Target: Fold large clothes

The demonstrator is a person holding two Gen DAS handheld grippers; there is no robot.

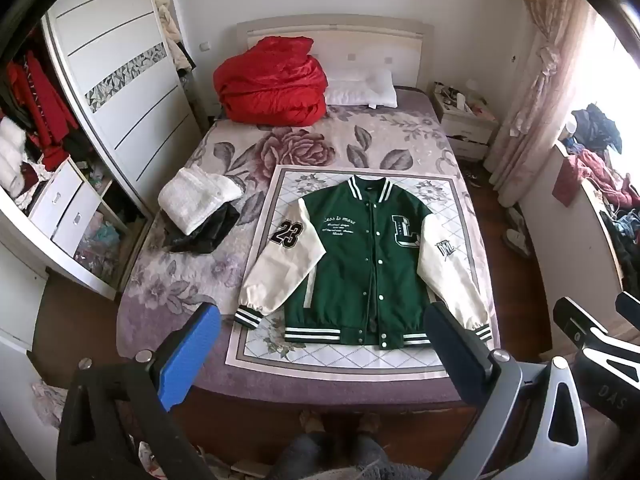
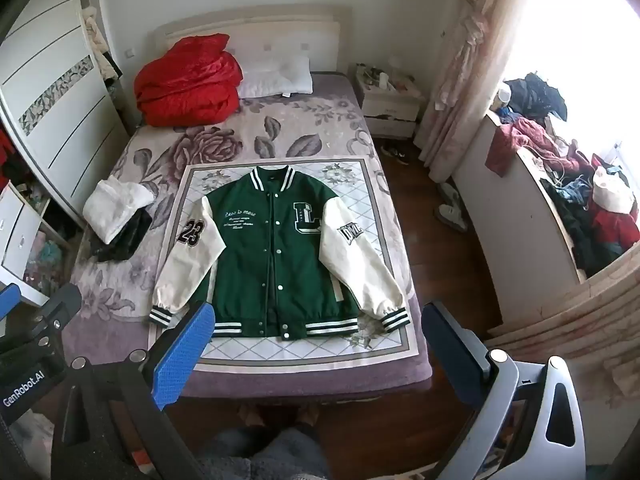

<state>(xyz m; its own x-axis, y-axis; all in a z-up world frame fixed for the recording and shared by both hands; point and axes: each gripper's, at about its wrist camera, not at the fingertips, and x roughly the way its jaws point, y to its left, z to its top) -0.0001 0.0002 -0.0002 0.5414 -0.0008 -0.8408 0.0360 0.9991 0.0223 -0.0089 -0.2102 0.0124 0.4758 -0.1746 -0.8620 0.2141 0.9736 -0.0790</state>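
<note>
1. My left gripper [image 1: 320, 364] points steeply downward, its jaws spread as wide as they go, with nothing between them.
2. Its left finger carries a bright blue pad [image 1: 188, 356]; the right finger's pad [image 1: 456, 352] looks dark navy, in shadow.
3. My right gripper [image 2: 320, 360] is tipped down at much the same steep angle, jaws fully apart and holding nothing.
4. In the left wrist view, I see the right gripper's body at the right edge, just beside the left one; in the right wrist view, the left gripper sits at the left edge.
5. The two tools are side by side and apart, not touching.
6. Below both grippers I can see my legs [image 1: 328, 456] in grey trousers.
</note>
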